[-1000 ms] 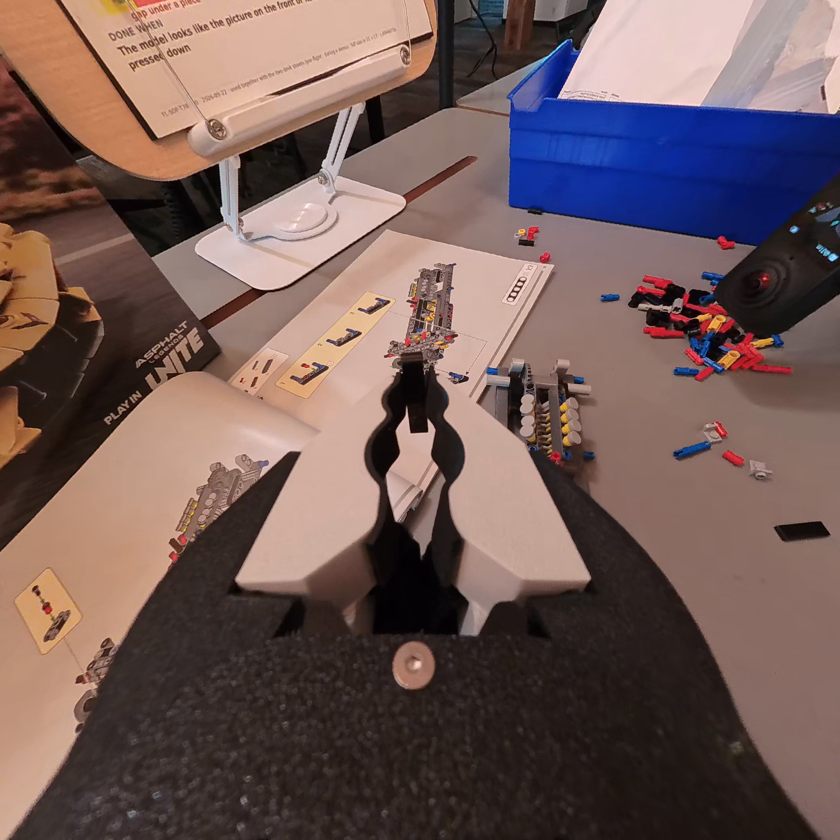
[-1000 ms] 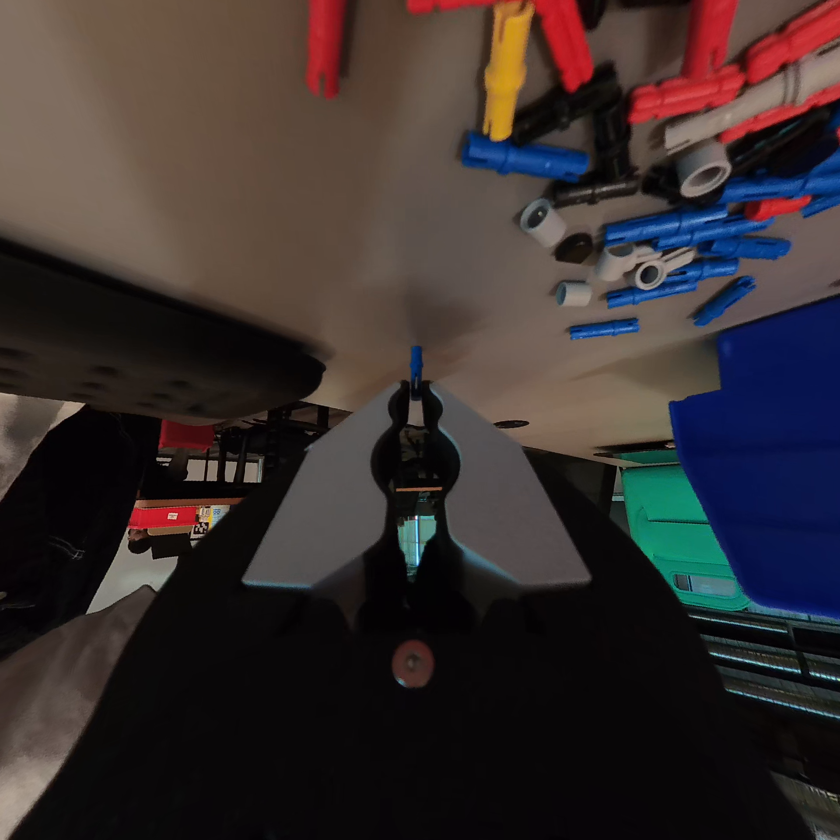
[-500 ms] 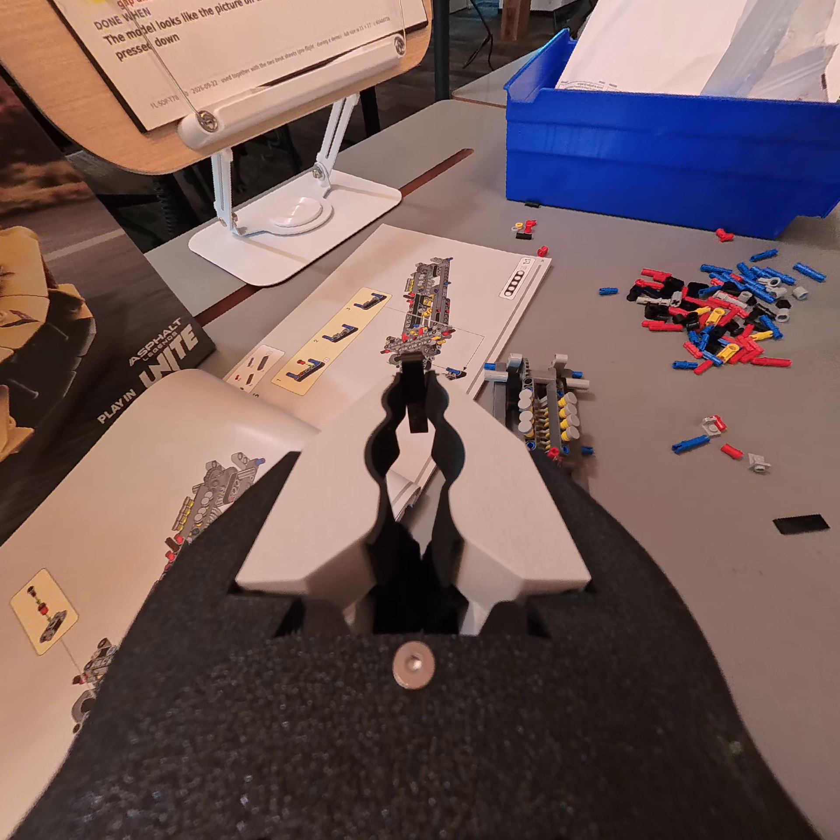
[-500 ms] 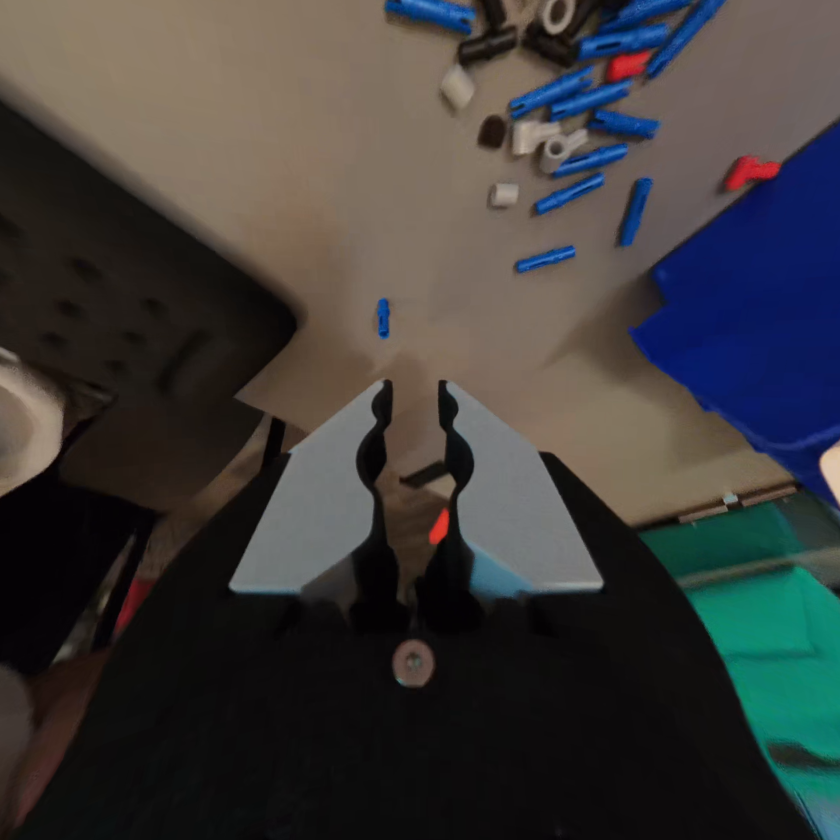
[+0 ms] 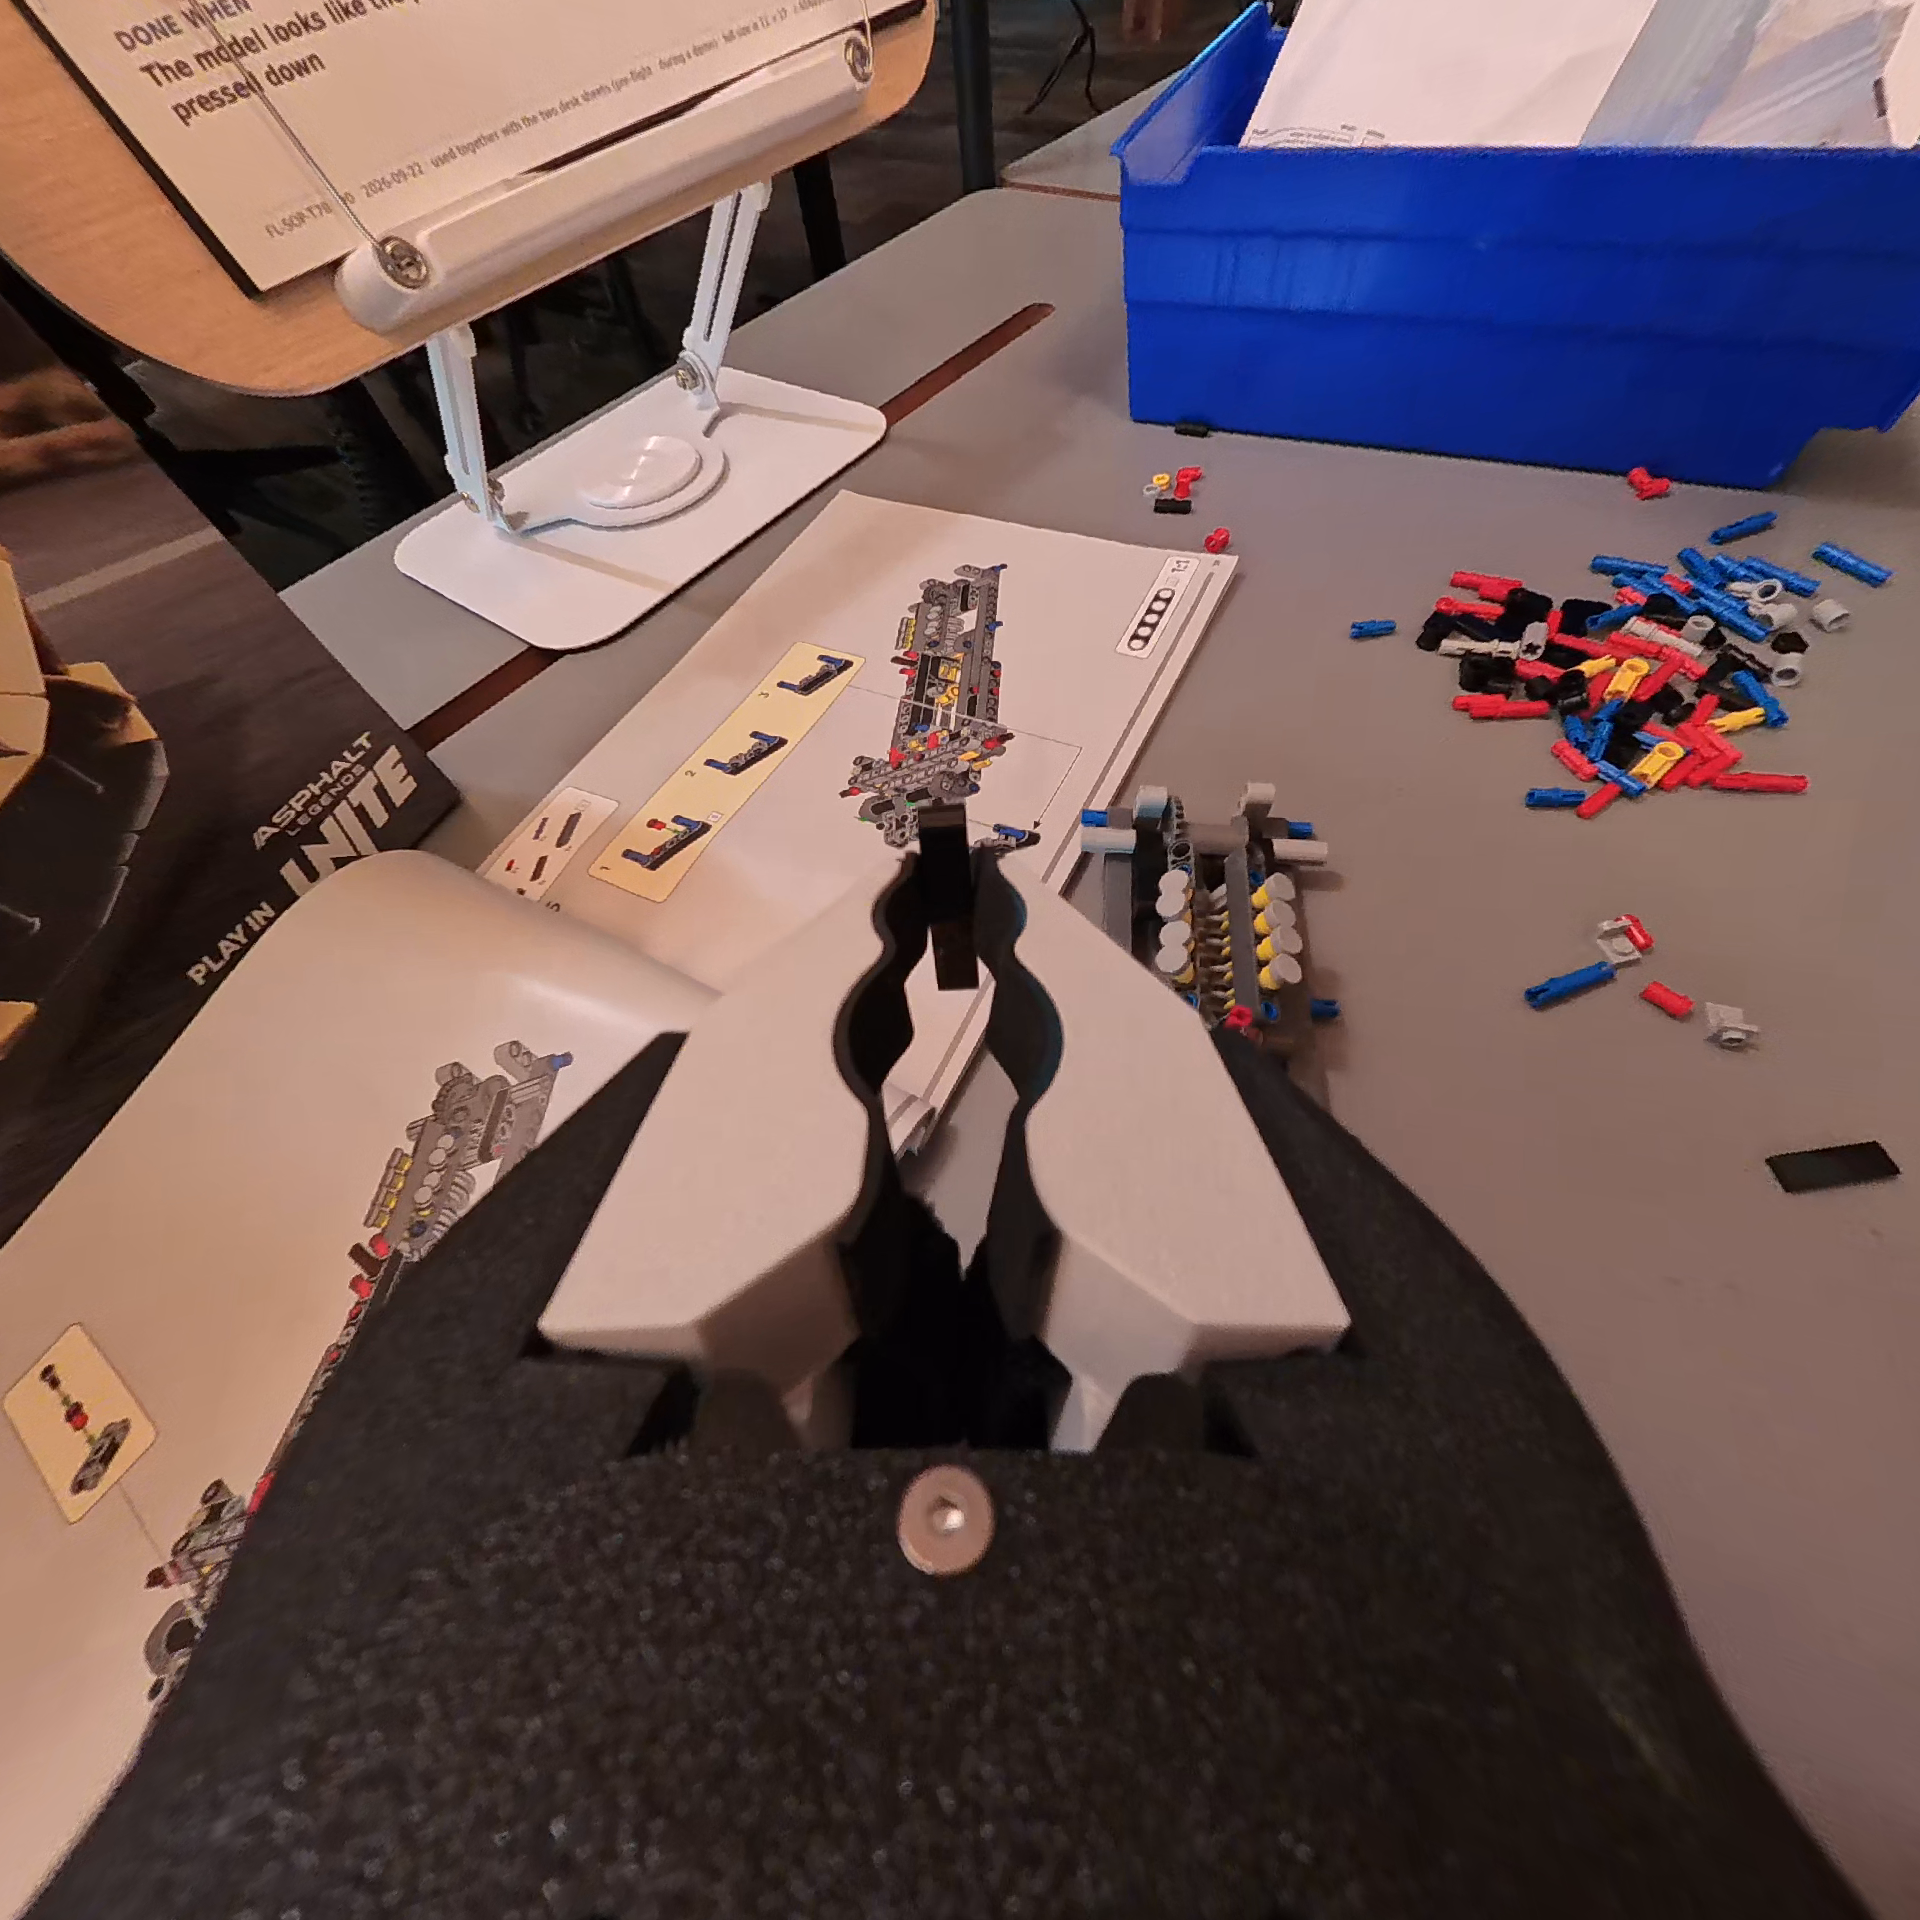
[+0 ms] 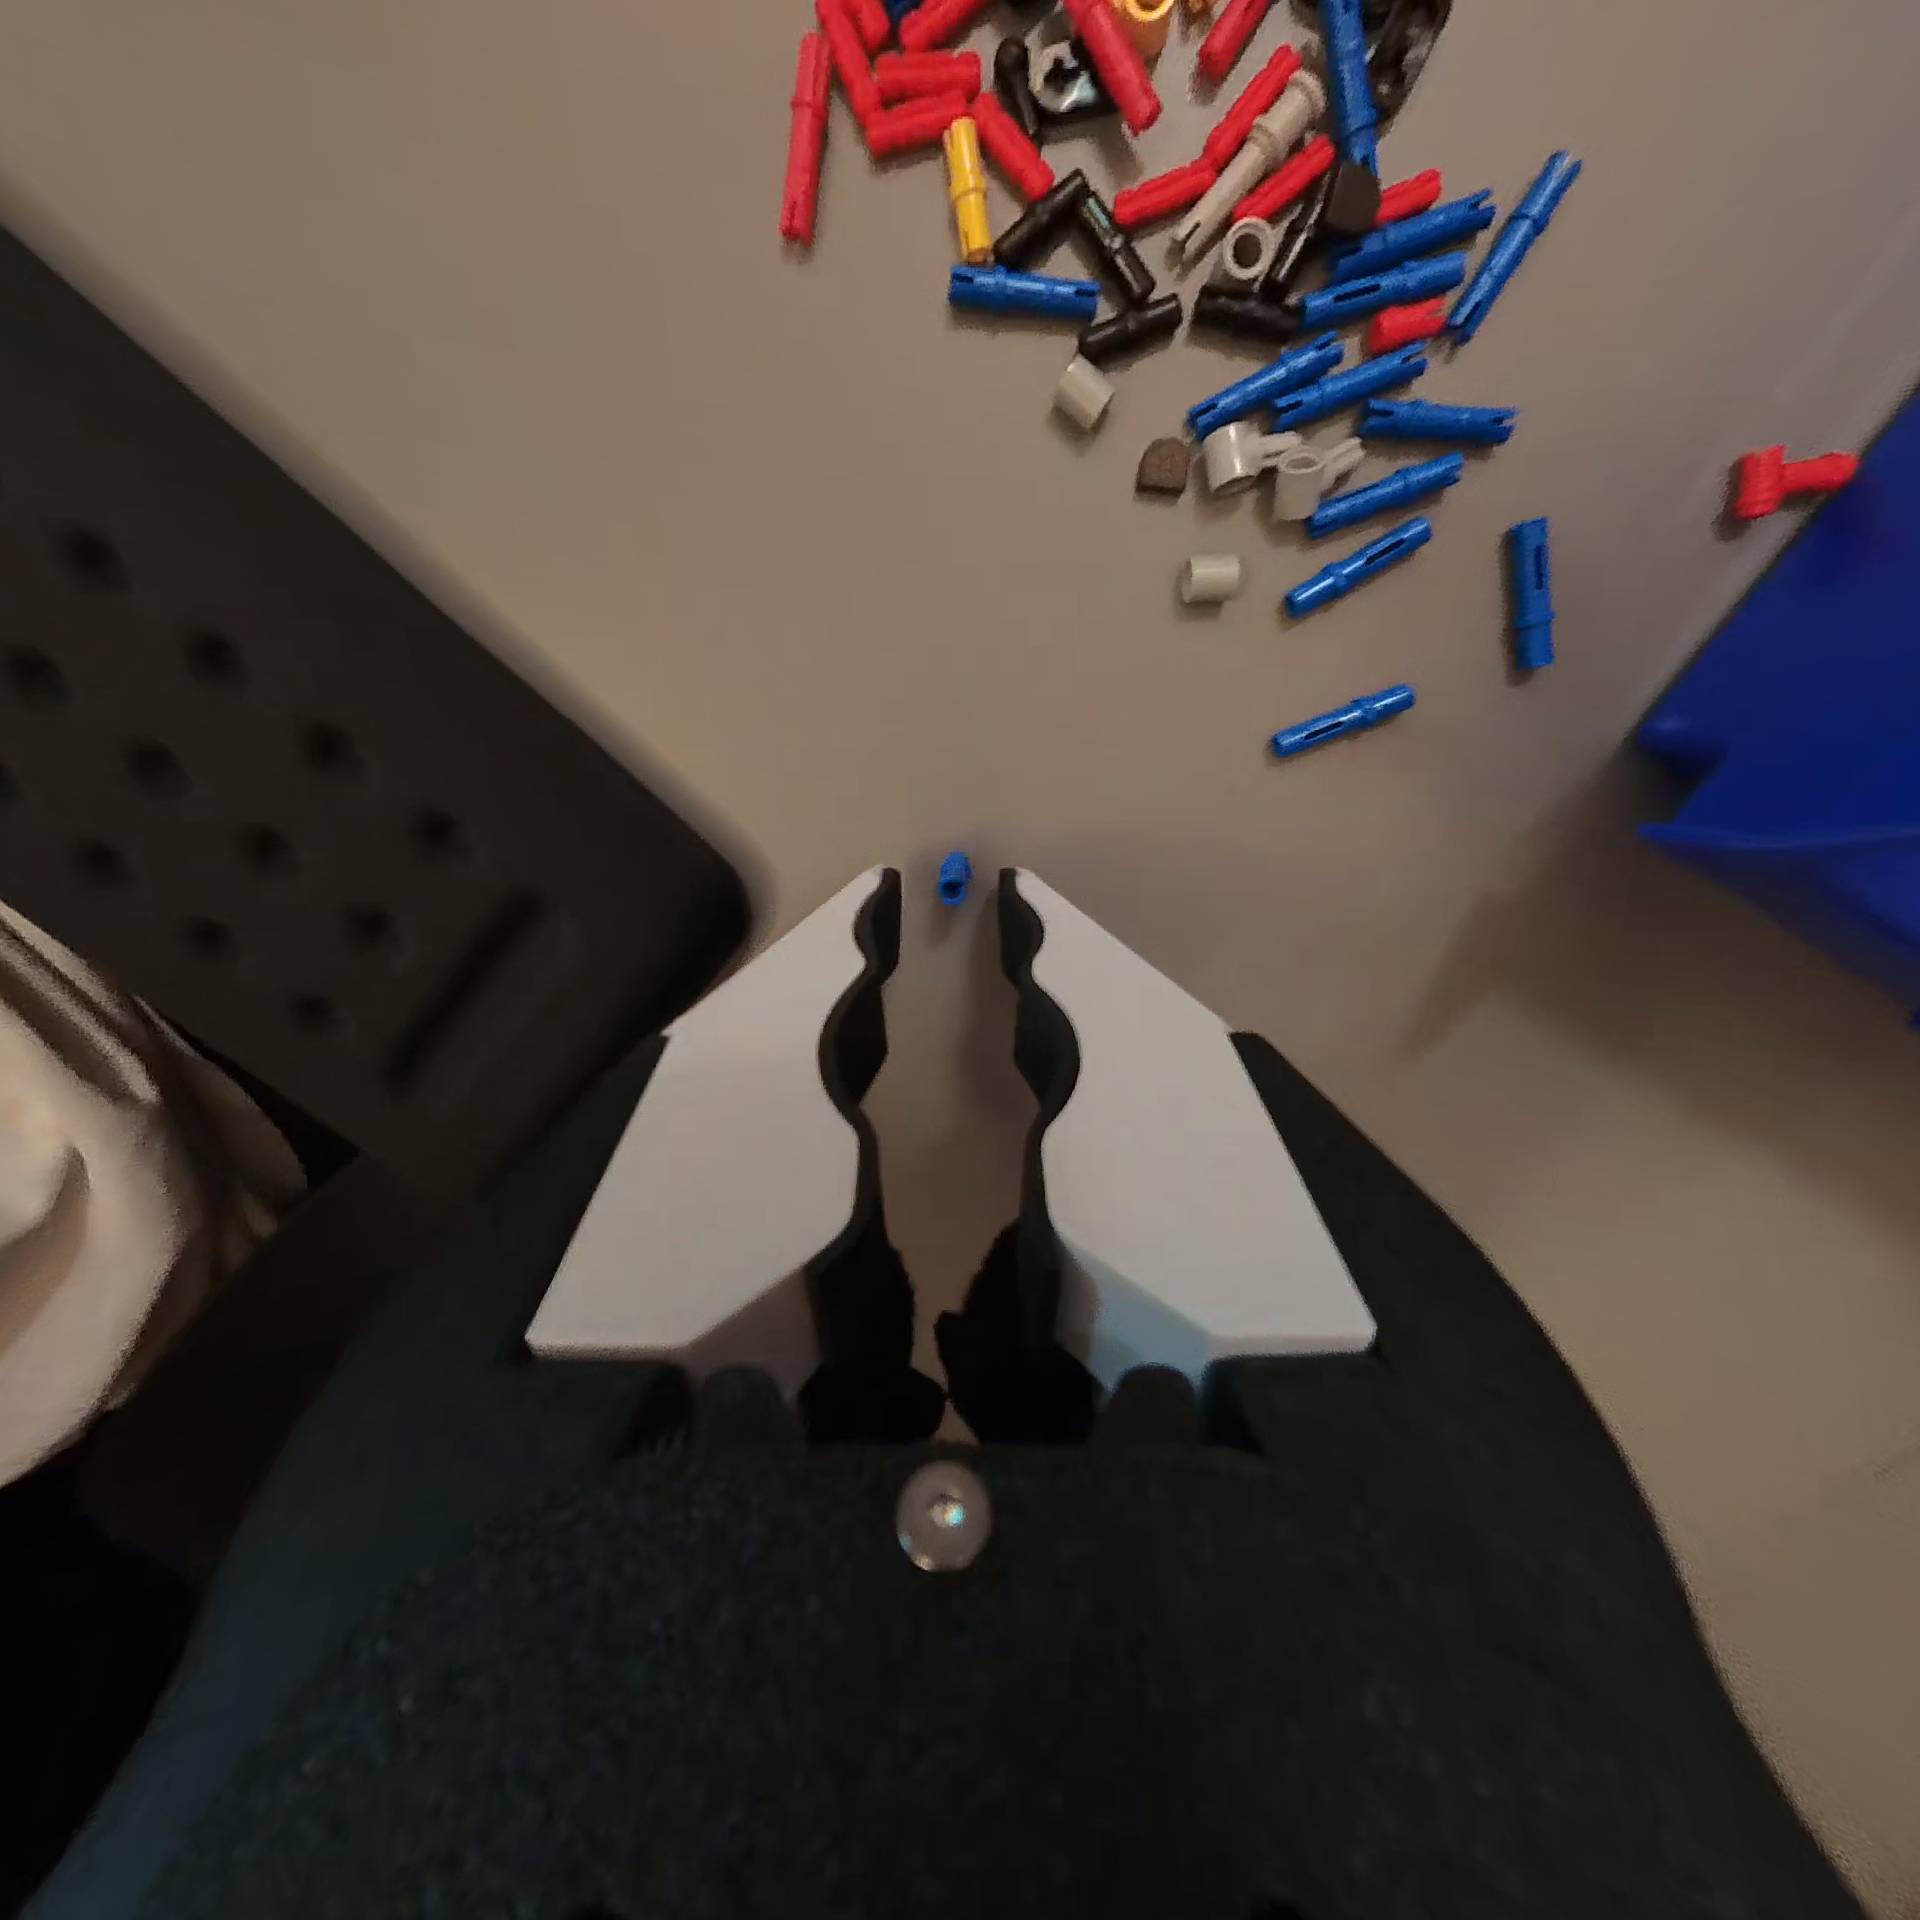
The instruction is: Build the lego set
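One half-built lego model (image 5: 1210,914) lies on the grey counter (image 5: 1558,1195) beside one open manual (image 5: 831,665). The left gripper (image 5: 948,868) pinches one black piece (image 5: 948,914). The right gripper (image 6: 940,883), fingers narrowly parted, frames one small blue pin (image 6: 952,879).

Instruction booklet (image 5: 644,883) on bench (image 5: 1558,1195), left; part-built model (image 5: 1210,914) just right of it; loose pin pile (image 5: 1631,675) farther right; bin (image 5: 1507,301) behind pile; document stand (image 5: 623,499) behind booklet.

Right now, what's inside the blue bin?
In the left wrist view, the blue bin holds white paper sheets and what looks like clear plastic bags rising above its rim. Anything beneath them is hidden by the bin wall.
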{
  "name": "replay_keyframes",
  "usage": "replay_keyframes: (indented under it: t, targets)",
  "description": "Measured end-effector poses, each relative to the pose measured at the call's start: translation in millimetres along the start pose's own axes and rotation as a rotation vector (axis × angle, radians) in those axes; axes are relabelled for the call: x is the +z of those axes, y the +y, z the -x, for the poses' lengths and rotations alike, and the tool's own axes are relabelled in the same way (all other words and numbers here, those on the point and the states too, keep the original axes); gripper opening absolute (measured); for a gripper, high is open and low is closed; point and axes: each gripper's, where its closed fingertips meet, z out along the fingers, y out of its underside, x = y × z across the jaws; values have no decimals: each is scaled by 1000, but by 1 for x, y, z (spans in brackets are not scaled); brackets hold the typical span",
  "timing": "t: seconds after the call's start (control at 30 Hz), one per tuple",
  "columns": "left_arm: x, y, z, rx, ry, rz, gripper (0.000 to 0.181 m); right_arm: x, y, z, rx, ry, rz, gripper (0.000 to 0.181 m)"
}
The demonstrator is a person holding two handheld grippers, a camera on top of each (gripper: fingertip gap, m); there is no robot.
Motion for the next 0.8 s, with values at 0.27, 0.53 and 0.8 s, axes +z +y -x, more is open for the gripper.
replay_keyframes:
  t: [0.27, 0.53, 0.8]
  targets:
    - [3, 5, -1, -1, 6, 16, 6, 0, -3, -2, -39, 21, 8, 9]
    - [1, -2, -6, -38, 41, -16, 6, -7, -18, -2, -73, 44, -48, 4]
    - [-20, -50, -47, -212, 293, -285, 6, -103, -241, 100, -272, 157, -1012, 4]
